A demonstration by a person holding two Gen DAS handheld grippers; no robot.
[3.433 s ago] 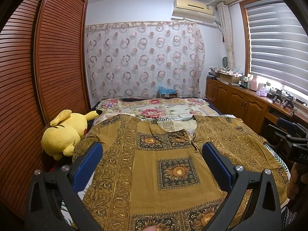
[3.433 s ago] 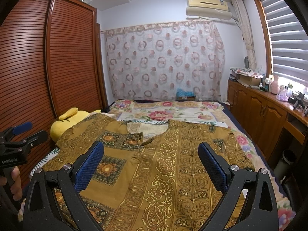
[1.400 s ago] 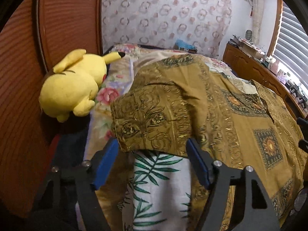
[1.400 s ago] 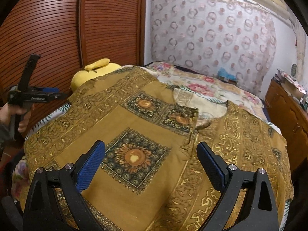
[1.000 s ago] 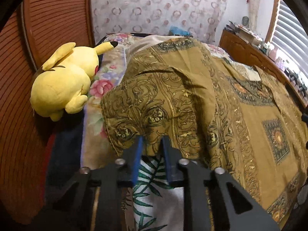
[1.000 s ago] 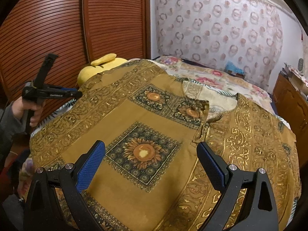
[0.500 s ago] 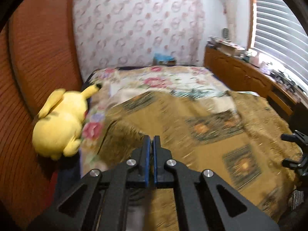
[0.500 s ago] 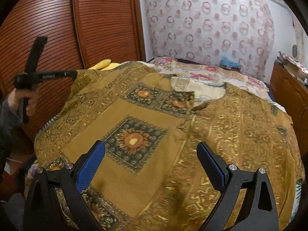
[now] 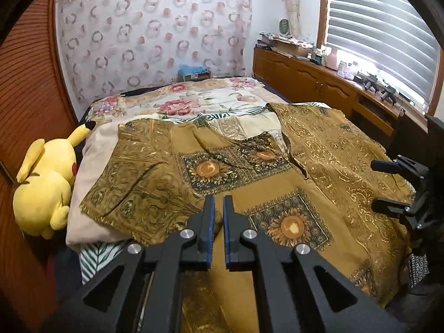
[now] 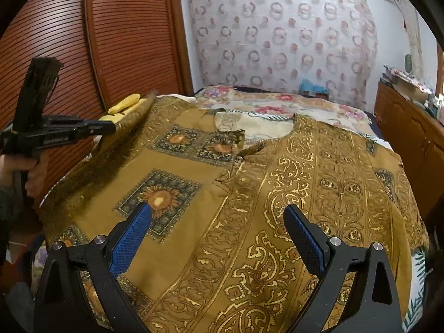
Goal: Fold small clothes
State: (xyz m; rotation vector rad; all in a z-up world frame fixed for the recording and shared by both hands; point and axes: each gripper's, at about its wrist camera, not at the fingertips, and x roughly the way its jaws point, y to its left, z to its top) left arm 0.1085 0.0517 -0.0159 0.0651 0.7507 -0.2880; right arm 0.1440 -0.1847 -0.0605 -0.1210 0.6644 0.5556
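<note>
**Patterned shirt spread on the bed, one sleeve pinched**

A mustard-gold shirt point(image 9: 277, 194) printed with sunflower squares and gilt scrollwork lay open across the bed point(image 9: 194, 102), its collar toward the curtain. The left gripper point(image 9: 216, 208) had its blue pads nearly together, clamped on the left sleeve and lifting its edge; that cloth looked blurred in the right wrist view, so the exact hold was hard to read. The right gripper point(image 10: 216, 216) hung with jaws wide apart above the shirt front, holding nothing. A yellow plush toy point(image 9: 44, 188) lay beside the sleeve.
</note>
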